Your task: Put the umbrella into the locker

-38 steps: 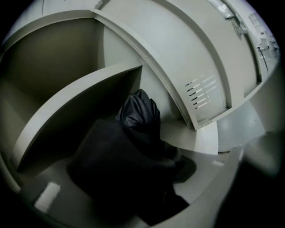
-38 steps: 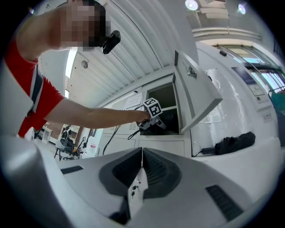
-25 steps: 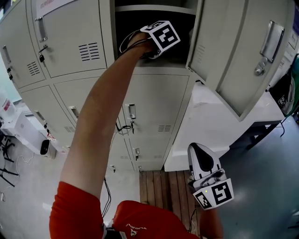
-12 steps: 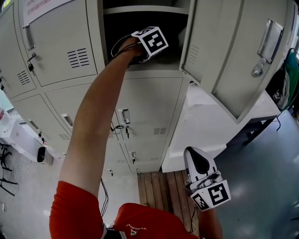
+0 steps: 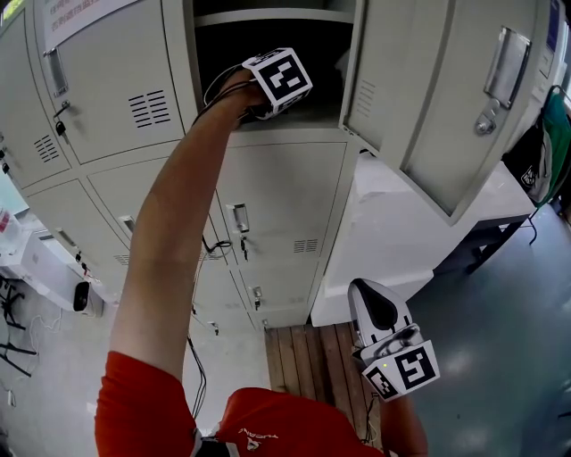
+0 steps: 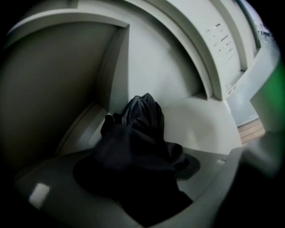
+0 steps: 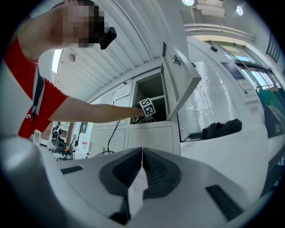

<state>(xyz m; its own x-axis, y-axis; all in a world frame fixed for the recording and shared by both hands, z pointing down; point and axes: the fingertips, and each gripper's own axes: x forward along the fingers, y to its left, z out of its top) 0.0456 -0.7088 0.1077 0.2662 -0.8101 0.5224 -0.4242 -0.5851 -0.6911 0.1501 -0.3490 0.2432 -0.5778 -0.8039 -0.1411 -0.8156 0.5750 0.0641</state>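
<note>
A black folded umbrella point(image 6: 142, 120) lies on the floor of the open locker compartment point(image 5: 268, 16), its top toward the back wall. My left gripper point(image 6: 147, 178) reaches into that compartment. Its jaws are opening, and the umbrella's dark fabric lies between them. In the head view only its marker cube point(image 5: 278, 78) shows at the locker mouth; the jaws are hidden in the dark inside. My right gripper point(image 5: 366, 293) hangs low in front of the lockers, shut and empty, its pads meeting point(image 7: 142, 153).
The locker door point(image 5: 446, 98) swings out to the right of the opening. A white table point(image 5: 401, 232) stands beside the lockers, and a second black umbrella point(image 7: 221, 129) lies on it. Closed lockers point(image 5: 116, 80) fill the left and below. Wooden planks point(image 5: 308, 366) lie underfoot.
My left arm stays reached into the locker, and its marker cube has rolled slightly. The right gripper has kept still. The head view has shifted a little.
</note>
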